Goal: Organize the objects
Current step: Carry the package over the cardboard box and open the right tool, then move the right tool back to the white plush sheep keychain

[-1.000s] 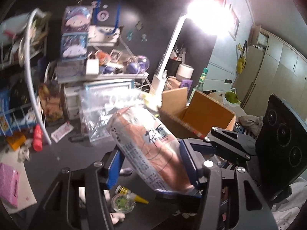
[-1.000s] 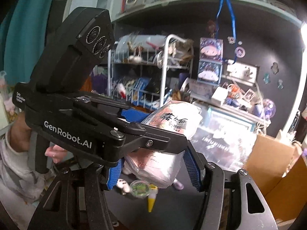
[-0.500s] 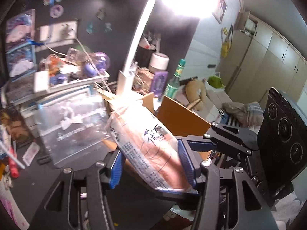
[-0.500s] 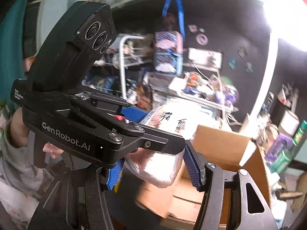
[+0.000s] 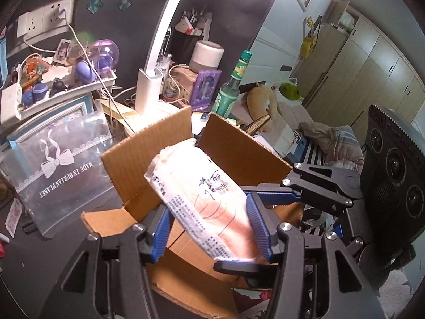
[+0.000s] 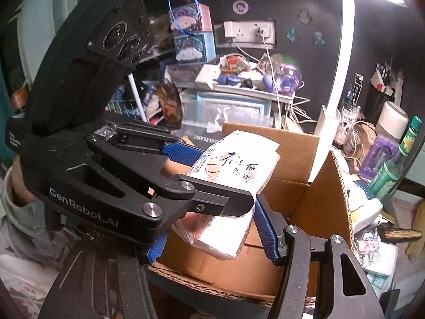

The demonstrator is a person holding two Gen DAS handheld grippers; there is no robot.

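A pink-and-white tissue pack [image 5: 202, 196] in clear wrap is held from both sides over an open cardboard box [image 5: 239, 154]. My left gripper [image 5: 209, 228] is shut on the pack, its blue pads pressing each side. My right gripper [image 6: 212, 228] is also shut on the same pack [image 6: 233, 175] from the opposite side, its fingers crossing those of the left gripper. The pack is tilted, with its far end above the box's open top [image 6: 305, 186]. The box inside below the pack is mostly hidden.
A white desk lamp [image 5: 148, 93] stands behind the box. A clear plastic bag [image 5: 58, 164] leans left of the box. A green bottle [image 5: 231, 87], a white jar [image 5: 207, 55] and a cluttered shelf [image 5: 53, 90] line the back. A bed lies to the right.
Both grippers have carried the tissue pack rightward from over the dark desk to above the open cardboard box. The grip on the pack is unchanged.
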